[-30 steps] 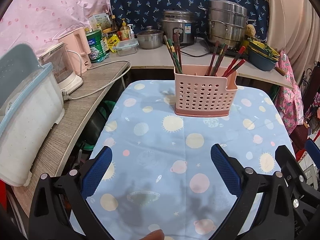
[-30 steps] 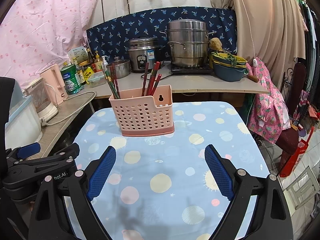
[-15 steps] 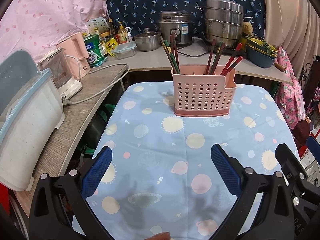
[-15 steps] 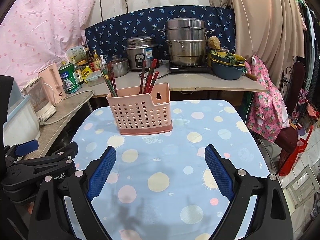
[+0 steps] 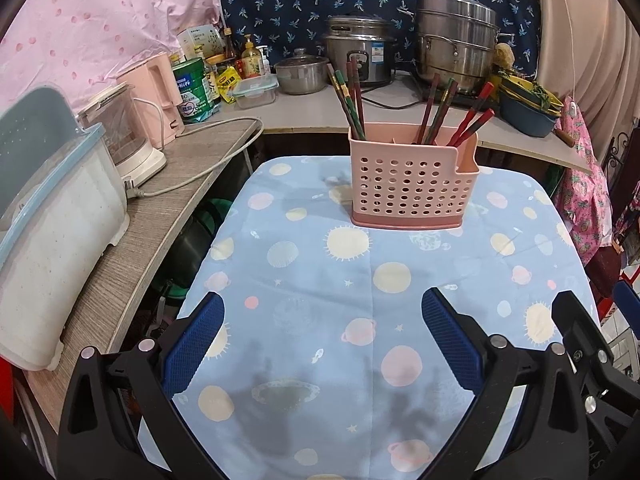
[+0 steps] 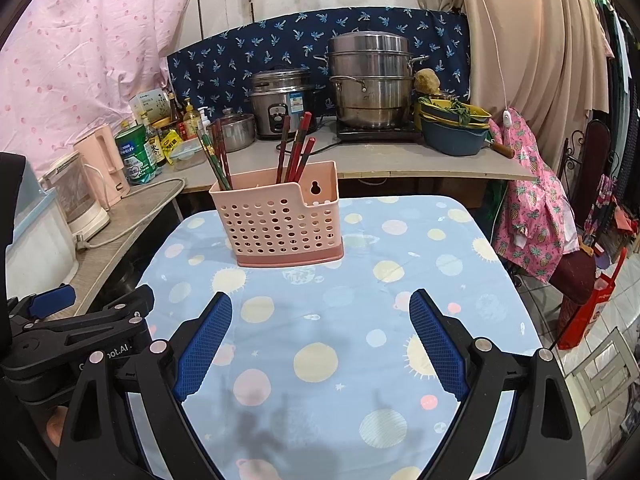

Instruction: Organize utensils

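Both grippers spread and empty, left gripper, right gripper, drawn farther back from chopstick caddy

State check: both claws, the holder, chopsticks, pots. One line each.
Left claw: open, empty.
Right claw: open, empty.
Pink perforated plastic utensil holder: upright on the table.
Red and green chopsticks: standing in the holder, leaning.
Stacked steel steamer pot: lid on.
Steel rice cooker: lid shut.
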A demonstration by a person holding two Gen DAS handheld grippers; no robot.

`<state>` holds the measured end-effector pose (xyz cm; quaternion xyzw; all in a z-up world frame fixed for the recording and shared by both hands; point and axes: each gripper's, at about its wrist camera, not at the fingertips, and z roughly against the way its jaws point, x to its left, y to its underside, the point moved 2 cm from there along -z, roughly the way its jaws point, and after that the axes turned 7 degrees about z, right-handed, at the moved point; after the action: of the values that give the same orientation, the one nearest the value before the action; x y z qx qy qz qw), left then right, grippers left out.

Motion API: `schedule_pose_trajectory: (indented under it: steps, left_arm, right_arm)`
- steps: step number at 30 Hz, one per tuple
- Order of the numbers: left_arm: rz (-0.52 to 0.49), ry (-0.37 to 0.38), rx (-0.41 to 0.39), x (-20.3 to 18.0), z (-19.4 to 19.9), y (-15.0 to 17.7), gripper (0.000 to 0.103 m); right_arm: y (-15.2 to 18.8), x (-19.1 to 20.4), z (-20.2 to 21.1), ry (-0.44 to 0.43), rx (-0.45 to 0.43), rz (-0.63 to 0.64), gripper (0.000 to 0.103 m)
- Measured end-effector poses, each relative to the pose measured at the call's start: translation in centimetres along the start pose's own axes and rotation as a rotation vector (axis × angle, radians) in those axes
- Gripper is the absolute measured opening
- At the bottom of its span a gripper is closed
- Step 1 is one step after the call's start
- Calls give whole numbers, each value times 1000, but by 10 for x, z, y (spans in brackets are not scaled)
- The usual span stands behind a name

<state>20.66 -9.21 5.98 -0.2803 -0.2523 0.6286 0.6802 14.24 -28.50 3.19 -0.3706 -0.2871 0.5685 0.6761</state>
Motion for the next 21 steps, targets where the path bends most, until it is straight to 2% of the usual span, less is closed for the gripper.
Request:
schedule_pose_trajectory:
  steps: [18, 21]
  left_arm:
    - [-3, -9, -3, -6, -9, -7, 95]
    - [11, 13, 12, -5, -15, -9, 95]
  right_arm:
    - [-1, -1, -9, -1, 10, -3, 86]
    - [-2, -1, -11, -3, 10, -4, 86]
